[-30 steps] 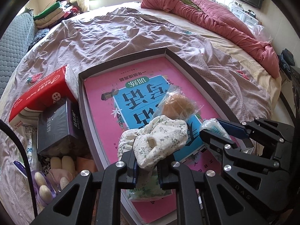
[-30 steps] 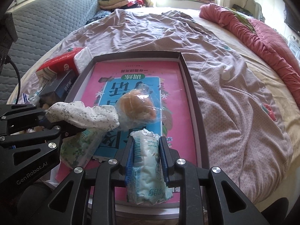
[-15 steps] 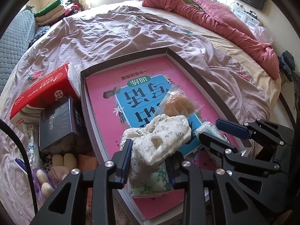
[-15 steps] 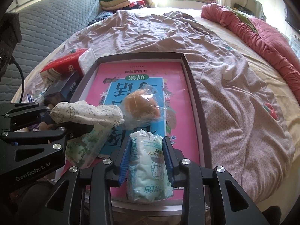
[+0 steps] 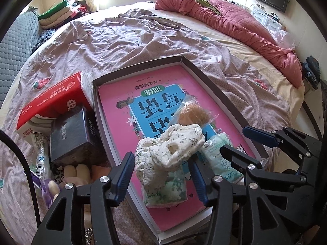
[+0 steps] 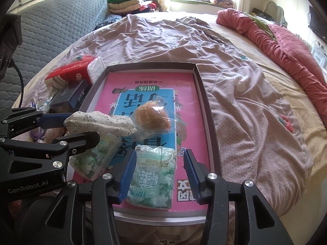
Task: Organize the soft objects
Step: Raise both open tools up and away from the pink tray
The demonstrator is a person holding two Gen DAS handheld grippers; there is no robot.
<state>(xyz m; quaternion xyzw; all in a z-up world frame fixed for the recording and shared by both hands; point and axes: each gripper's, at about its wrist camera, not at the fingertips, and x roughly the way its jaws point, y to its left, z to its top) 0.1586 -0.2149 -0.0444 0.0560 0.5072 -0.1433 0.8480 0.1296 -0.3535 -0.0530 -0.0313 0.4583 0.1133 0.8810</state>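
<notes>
Both claws just opening, soft goods let go in tray on bed.

Left claw parted round floral cloth: limp, light, best pinched at bunched middle. Right claw parted round tissue pack: squashy, slick film, gripped across width.

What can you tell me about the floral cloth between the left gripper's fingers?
The floral cloth is a cream, gathered fabric piece with small dark flower sprigs, bunched like a scrunchie. It lies in the tray, draped over a green tissue pack, its far end against the bagged bun. The left gripper has just been opening: its jaws flank the cloth, and the pads no longer appear to press on it.
</notes>
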